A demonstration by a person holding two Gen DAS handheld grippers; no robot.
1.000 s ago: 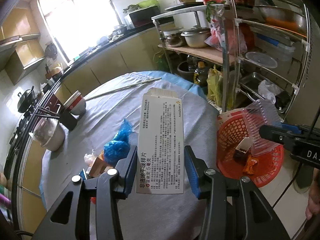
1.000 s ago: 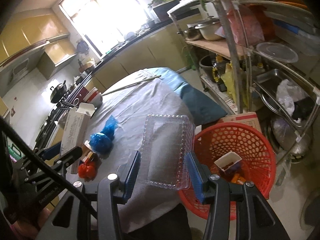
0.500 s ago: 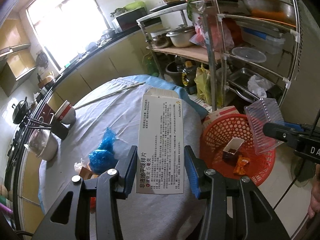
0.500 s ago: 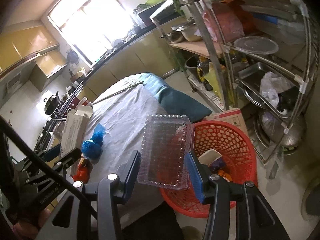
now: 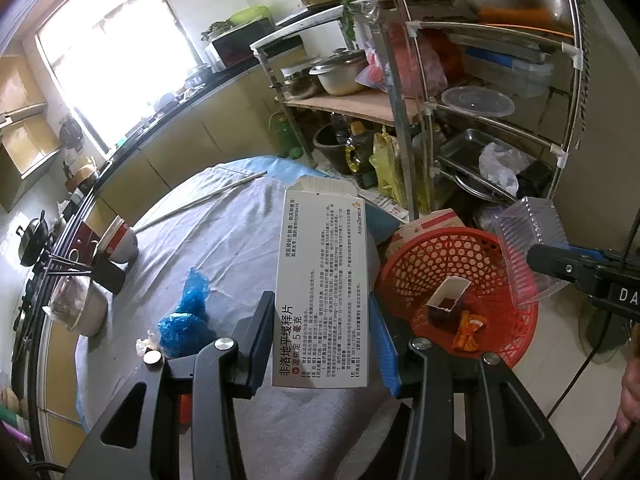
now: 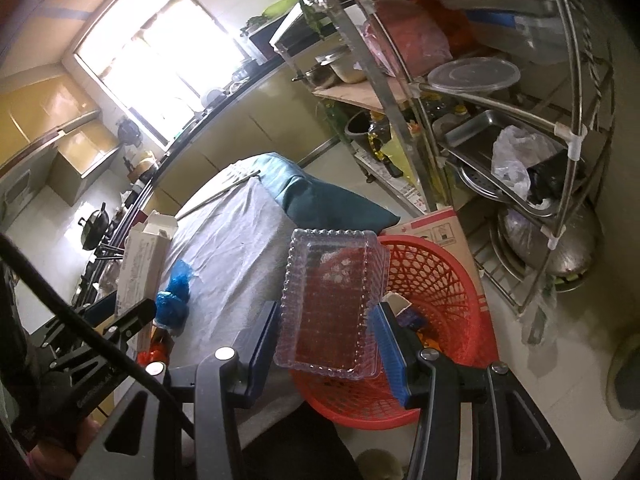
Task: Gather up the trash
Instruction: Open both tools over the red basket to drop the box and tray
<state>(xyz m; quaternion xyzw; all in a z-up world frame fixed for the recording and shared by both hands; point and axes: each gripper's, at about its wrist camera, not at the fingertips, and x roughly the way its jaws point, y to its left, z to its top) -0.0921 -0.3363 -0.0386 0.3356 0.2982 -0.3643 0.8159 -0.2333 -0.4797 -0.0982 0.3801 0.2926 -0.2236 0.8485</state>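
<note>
Both hand-held grippers are carrying trash toward the red basket (image 5: 460,292): the left gripper (image 5: 320,340) is clamping a white medicine box (image 5: 324,280) between its pads, and the right gripper (image 6: 326,344) is gripping a clear plastic tray (image 6: 332,300) by its long sides. In the right wrist view the tray is hanging over the near rim of the red basket (image 6: 436,292), so that hand looks nearly placed for a drop. The box is hanging above the edge of the grey-clothed table (image 5: 240,240), with the basket off to its right and lower, standing on the floor.

To do this step well, each piece should be carried fully past the rim before the pads are let go, since the tray is light and could catch the rim and tip out. Dropping the tray first would be freeing room for the box. A small carton and an orange wrapper are already lying inside the basket. Blue plastic bags (image 5: 184,320) are lying on the table, waiting to be collected
</note>
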